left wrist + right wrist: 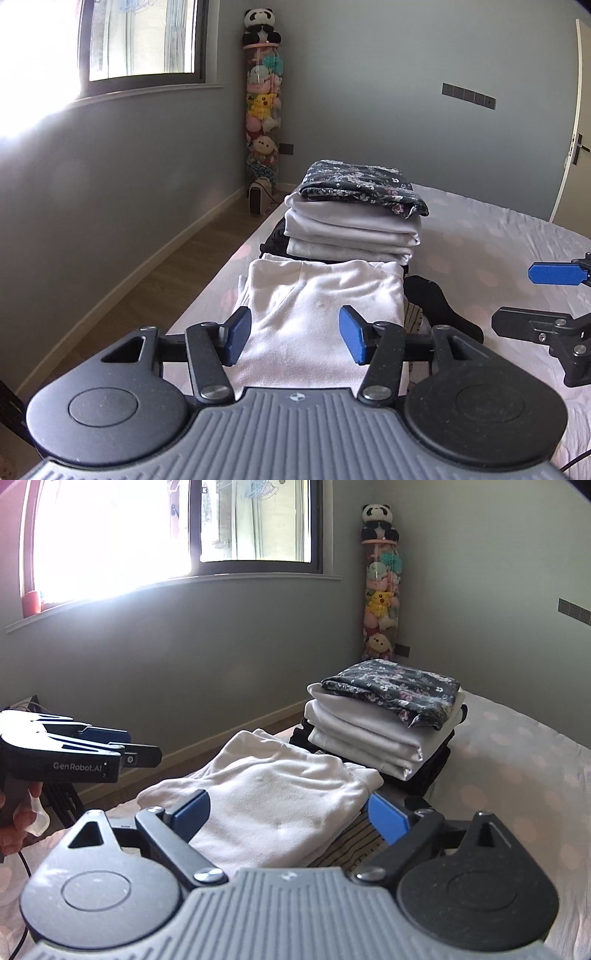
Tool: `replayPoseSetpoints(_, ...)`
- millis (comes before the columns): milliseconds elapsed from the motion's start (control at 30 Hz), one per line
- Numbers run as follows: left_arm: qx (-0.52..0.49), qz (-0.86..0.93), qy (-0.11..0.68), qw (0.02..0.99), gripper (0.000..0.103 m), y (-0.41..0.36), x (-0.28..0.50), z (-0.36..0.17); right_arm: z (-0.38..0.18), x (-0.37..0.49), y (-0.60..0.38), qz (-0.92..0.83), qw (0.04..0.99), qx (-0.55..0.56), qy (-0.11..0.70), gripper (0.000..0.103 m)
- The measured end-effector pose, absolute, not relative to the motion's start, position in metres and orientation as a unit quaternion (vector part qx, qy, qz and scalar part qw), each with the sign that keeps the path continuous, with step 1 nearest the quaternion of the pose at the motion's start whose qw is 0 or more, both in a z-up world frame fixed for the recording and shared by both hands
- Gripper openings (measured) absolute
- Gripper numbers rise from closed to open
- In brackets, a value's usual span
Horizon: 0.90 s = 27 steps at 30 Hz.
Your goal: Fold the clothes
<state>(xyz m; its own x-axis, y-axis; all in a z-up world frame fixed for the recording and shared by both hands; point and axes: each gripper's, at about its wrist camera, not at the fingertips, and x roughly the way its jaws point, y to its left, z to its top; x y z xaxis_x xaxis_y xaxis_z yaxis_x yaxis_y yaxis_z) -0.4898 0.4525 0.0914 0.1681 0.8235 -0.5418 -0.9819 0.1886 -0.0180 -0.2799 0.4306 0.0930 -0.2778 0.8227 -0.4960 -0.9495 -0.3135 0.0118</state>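
The white folded garment (317,306) lay flat on the bed (498,236), just in front of the stack of folded clothes (354,218) and touching its base. The garment's long axis ran from the grippers toward the stack, with its far edge pointing at the stack.

The left gripper (295,334) stood wide open above the near end of the garment, with nothing between its pads. The right gripper (291,814) was likewise wide open and empty, raised over the garment's near right side.

Judged from this layout, the fold was complete and the release step was in hand. The next move probably called for either lifting the garment onto the stack or fetching the dark clothing (439,299) beside it, to the right of the stack's near side.
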Motion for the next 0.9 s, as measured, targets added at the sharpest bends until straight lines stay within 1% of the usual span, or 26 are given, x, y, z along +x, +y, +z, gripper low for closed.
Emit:
replayPoseSetpoints(33, -0.180, 0.615, 0.208, 0.739, 0.077, 0.444, -0.488, 0.095, 0.098, -0.280, 0.422, 0.782, 0.570, -0.201, 0.153, 0.096)
replayPoseSetpoints(133, -0.160, 0.627, 0.199, 0.736, 0.089, 0.419, -0.480, 0.103, 0.111, -0.279, 0.397, 0.778, 0.584, -0.178, 0.150, 0.097)
replayPoseSetpoints(267, -0.144, 0.632, 0.214, 0.730, 0.090, 0.391, -0.469, 0.108, 0.120, -0.279, 0.366, 0.778, 0.591, -0.156, 0.144, 0.098)
replayPoseSetpoints(400, -0.132, 0.656, 0.223, 0.709, 0.090, 0.363, -0.457, 0.100, 0.120, -0.280, 0.334, 0.776, 0.600, -0.143, 0.130, 0.098)
replayPoseSetpoints(500, -0.140, 0.662, 0.215, 0.704, 0.090, 0.342, -0.453, 0.090, 0.112, -0.277, 0.314, 0.769, 0.612, -0.132, 0.129, 0.098)
replayPoseSetpoints(633, -0.157, 0.668, 0.213, 0.696, 0.090, 0.319, -0.448, 0.075, 0.095, -0.272, 0.291, 0.759, 0.623, -0.121, 0.148, 0.099)
replayPoseSetpoints(900, -0.192, 0.683, 0.221, 0.669, 0.090, 0.290, -0.444, 0.042, 0.056, -0.270, 0.261, 0.743, 0.631, -0.130, 0.180, 0.101)
